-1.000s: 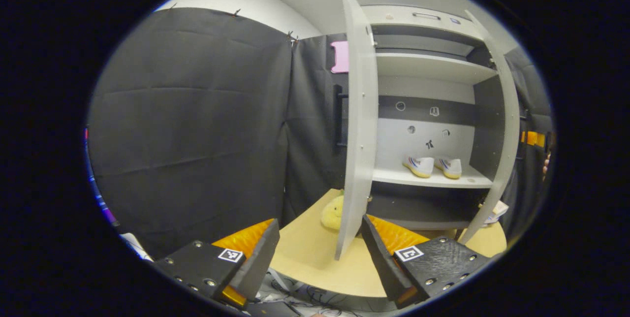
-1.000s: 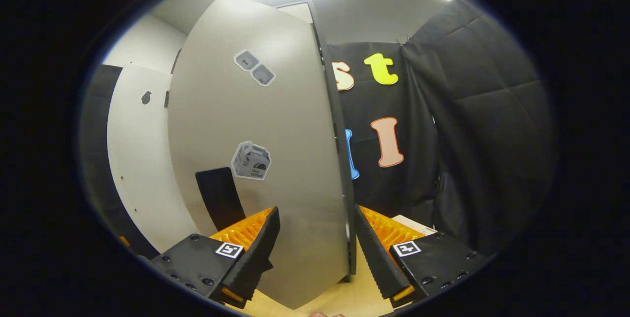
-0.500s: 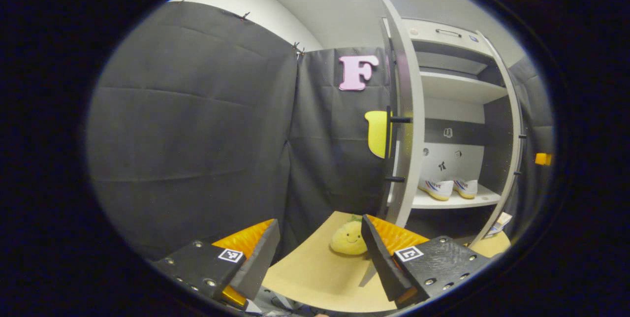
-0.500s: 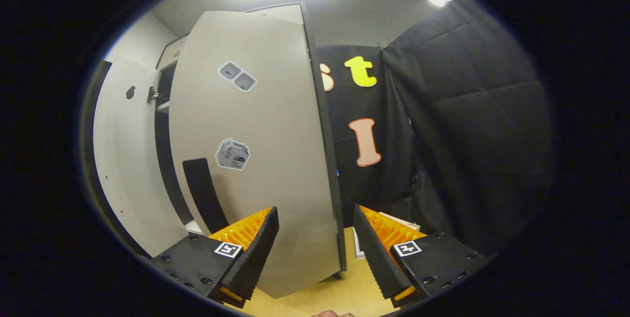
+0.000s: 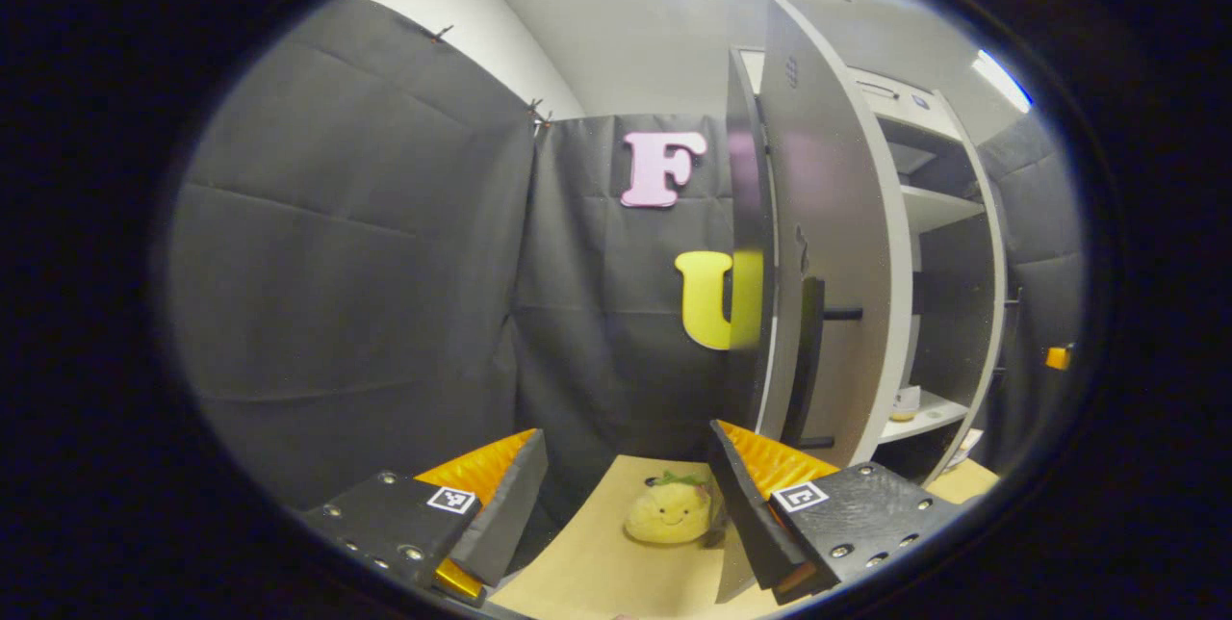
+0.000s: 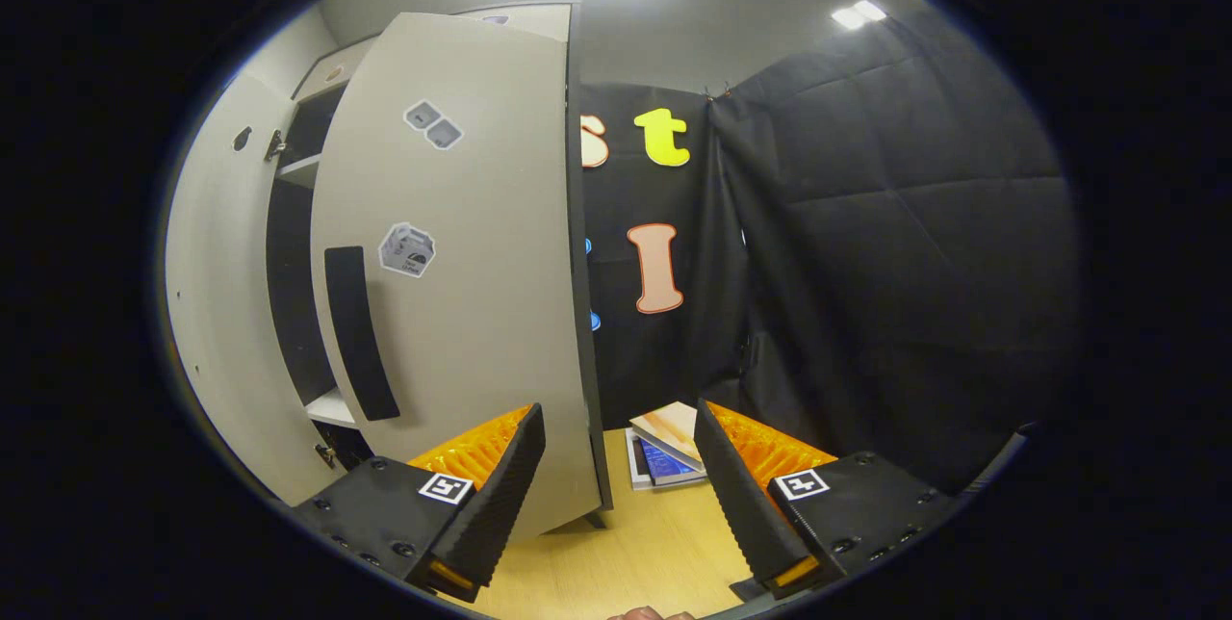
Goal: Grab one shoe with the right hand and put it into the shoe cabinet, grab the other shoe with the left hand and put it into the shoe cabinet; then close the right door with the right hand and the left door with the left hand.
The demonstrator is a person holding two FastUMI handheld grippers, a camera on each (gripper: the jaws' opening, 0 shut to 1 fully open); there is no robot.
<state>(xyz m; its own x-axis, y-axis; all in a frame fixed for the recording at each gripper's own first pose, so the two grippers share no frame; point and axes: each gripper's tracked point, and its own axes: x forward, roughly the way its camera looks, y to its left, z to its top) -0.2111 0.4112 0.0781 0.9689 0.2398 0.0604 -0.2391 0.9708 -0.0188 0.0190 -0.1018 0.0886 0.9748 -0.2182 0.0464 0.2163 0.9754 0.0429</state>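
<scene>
- shoe cabinet (image 5: 938, 245): pale grey, stands on the wooden table (image 5: 597, 562), both doors partly open.
- left door (image 5: 837, 245), left gripper view: swung part-way, outer face toward the camera, dark bar handle (image 5: 807, 360) on it. Gap to its right shows the shelves inside.
- shoe (image 5: 905, 402): just a sliver visible on the lower shelf, past the door edge. Can't make out a second one.
- right door (image 6: 462, 264), right gripper view: part-way open, outer face toward the camera, dark handle (image 6: 358, 333) and stickers on it. Gap to its left shows the cabinet interior; the other door's inner side lies beyond it.
- left gripper (image 5: 626, 485): fingers spread, nothing between them, near the left door's lower edge; contact can't be judged.
- right gripper (image 6: 618, 466): fingers spread, holding nothing; right door's lower corner sits just by its left finger.
- yellow plush toy (image 5: 668, 514): on the table by the left door's base, between the left gripper's fingers in view.
- books (image 6: 664, 452): small stack on the table right of the cabinet.
</scene>
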